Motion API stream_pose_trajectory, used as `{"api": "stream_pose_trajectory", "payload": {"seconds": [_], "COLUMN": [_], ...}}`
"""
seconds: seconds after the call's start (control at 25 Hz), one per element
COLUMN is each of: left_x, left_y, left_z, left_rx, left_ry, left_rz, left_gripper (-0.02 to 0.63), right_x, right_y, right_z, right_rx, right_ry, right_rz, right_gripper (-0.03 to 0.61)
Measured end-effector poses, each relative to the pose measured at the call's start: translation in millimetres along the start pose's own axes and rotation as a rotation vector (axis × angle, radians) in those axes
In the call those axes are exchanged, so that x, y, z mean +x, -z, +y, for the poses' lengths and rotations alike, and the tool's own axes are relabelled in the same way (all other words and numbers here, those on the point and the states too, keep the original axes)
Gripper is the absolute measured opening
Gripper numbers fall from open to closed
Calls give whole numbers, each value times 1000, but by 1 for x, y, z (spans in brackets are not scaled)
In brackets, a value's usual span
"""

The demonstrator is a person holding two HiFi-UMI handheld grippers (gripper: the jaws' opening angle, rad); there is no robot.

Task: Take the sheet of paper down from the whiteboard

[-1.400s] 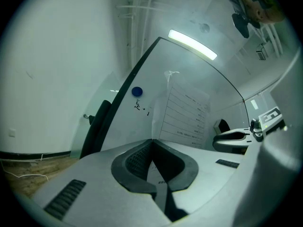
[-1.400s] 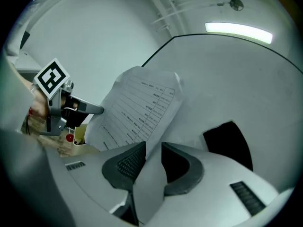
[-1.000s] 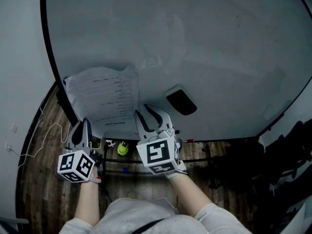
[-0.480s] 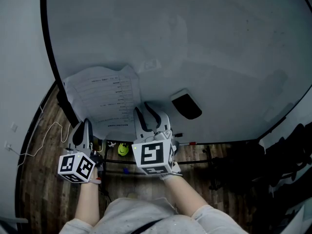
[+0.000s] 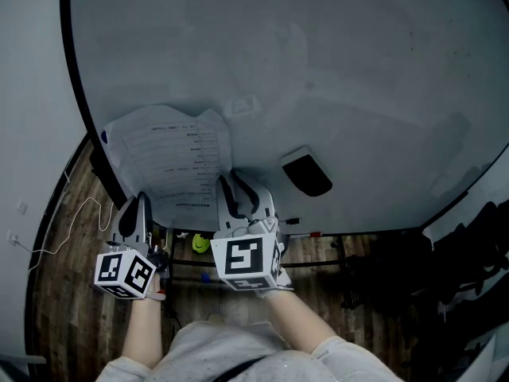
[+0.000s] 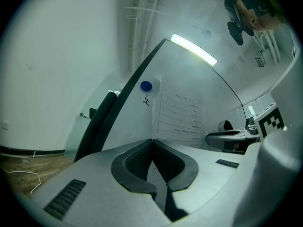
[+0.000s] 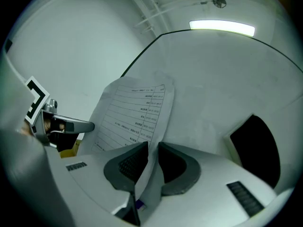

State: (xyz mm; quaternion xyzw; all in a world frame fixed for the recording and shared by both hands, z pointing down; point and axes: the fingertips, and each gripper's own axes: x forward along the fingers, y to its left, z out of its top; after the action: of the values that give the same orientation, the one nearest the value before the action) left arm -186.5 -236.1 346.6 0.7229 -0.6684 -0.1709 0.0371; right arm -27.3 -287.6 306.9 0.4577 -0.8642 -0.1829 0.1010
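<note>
A printed sheet of paper (image 5: pixel 171 161) hangs at the lower left of the whiteboard (image 5: pixel 334 70). A blue magnet (image 5: pixel 106 136) pins its top left corner. My left gripper (image 5: pixel 139 200) is shut on the sheet's lower left corner; in the left gripper view the paper (image 6: pixel 182 117) runs into the closed left gripper (image 6: pixel 152 141), below the magnet (image 6: pixel 146 85). My right gripper (image 5: pixel 232 180) is at the sheet's lower right edge. Its jaws have just been closing. The paper (image 7: pixel 132 112) passes between the right gripper (image 7: pixel 150 145) pads, with a narrow gap still showing.
A black eraser (image 5: pixel 306 173) sticks to the board just right of my right gripper, also the dark block (image 7: pixel 253 145). A small pale tag (image 5: pixel 244 106) sits above the sheet. Below the board are the stand, a yellow-green object (image 5: pixel 200 243) and a white cable (image 5: pixel 64 229) on the wooden floor.
The right gripper has drifted a little to the left and its jaws have narrowed round the sheet's lower right edge. The left gripper has kept still, shut.
</note>
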Motion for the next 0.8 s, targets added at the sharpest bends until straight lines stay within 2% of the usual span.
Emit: {"api": "stream_pose_trajectory", "payload": {"seconds": [0.32, 0.8], "left_x": [3, 5], "left_y": [2, -1], "left_z": [4, 4], "left_rx": [-4, -10], "left_ry": [7, 57], "left_rz": [-6, 13], "left_gripper": [15, 15], "right_x": [4, -4], "right_y": [3, -1], "right_z": [1, 3], "right_rx": [-12, 54], "right_ry": [-25, -43], "right_rz": [11, -34], "right_gripper": [40, 23]}}
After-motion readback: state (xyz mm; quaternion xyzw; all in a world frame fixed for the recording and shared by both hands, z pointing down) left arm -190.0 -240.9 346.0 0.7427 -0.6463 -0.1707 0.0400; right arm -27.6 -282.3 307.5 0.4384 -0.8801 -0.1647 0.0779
